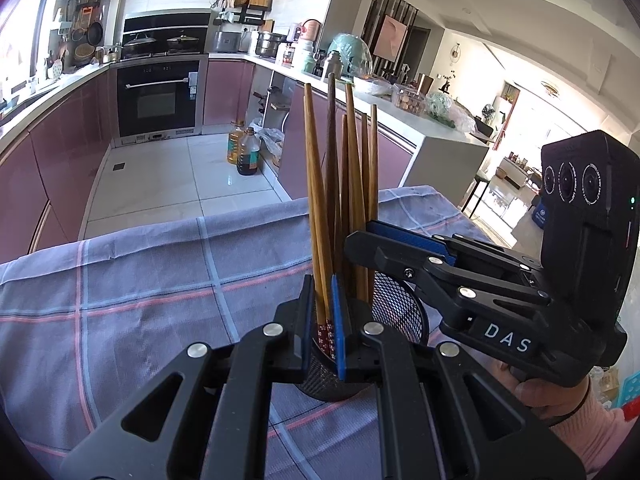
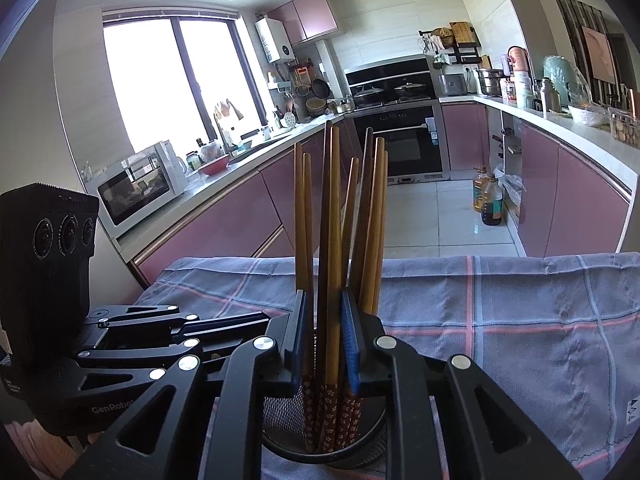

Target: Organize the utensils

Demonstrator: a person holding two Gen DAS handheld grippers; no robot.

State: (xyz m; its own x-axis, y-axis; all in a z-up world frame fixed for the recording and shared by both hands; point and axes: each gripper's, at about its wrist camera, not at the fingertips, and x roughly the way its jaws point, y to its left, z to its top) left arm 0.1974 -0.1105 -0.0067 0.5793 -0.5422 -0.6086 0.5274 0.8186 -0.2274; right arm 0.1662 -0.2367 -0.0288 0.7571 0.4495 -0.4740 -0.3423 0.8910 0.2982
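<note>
While the chopsticks stand bunched upright, patterned ends down, in the black mesh holder on the checked cloth, both grippers crowd in at the holder's rim, so the step in hand looks like the drop-off: sticks going into the holder. Left gripper sits over the holder's near edge w/ jaws pinched nearly together on a pair of sticks w/ red floral ends. Right gripper comes in from the holder's other side; its jaws stand a little apart w/ a couple of sticks between the pads, and I can't tell if the pads press on them. Judging from that, next move probably wants the right jaws wider, then a straight lift clear of the holder w/o dragging sticks out or tipping it; left lets go after.
</note>
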